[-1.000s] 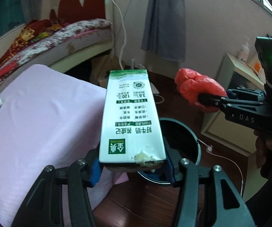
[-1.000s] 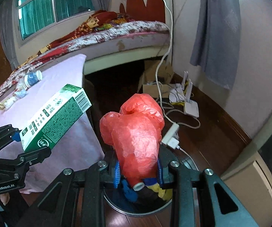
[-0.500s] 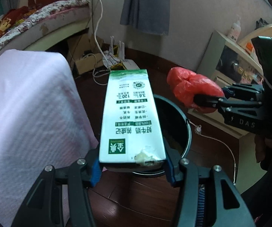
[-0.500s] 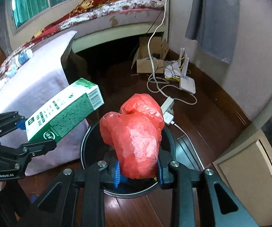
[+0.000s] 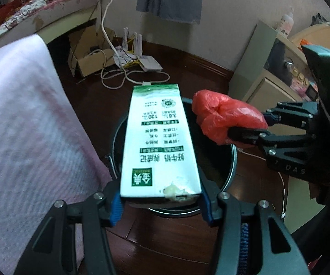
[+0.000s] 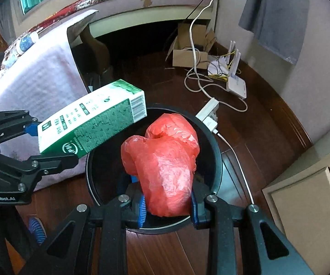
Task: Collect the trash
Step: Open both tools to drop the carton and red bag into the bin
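My left gripper (image 5: pixel 161 202) is shut on a green-and-white milk carton (image 5: pixel 159 142) and holds it over the round black trash bin (image 5: pixel 230 171). The carton (image 6: pixel 91 121) and the left gripper (image 6: pixel 31 146) also show in the right wrist view, above the bin's left rim. My right gripper (image 6: pixel 167 210) is shut on a crumpled red plastic bag (image 6: pixel 165 167) right above the bin's opening (image 6: pixel 217 160). In the left wrist view the bag (image 5: pixel 224 119) and the right gripper (image 5: pixel 249 126) hang over the bin's right side.
A table with a pink cloth (image 5: pixel 20 126) stands left of the bin, with bottles (image 6: pixel 25 43) on its far end. A cardboard box (image 6: pixel 188 55), white cables, a power strip (image 6: pixel 208 112) and a router (image 6: pixel 236 87) lie on the dark wood floor. A beige cabinet (image 6: pixel 307 201) is at the right.
Both grippers have moved forward and down with their loads, from beside the table to above the bin. The bin now sits directly under the carton and the bag.
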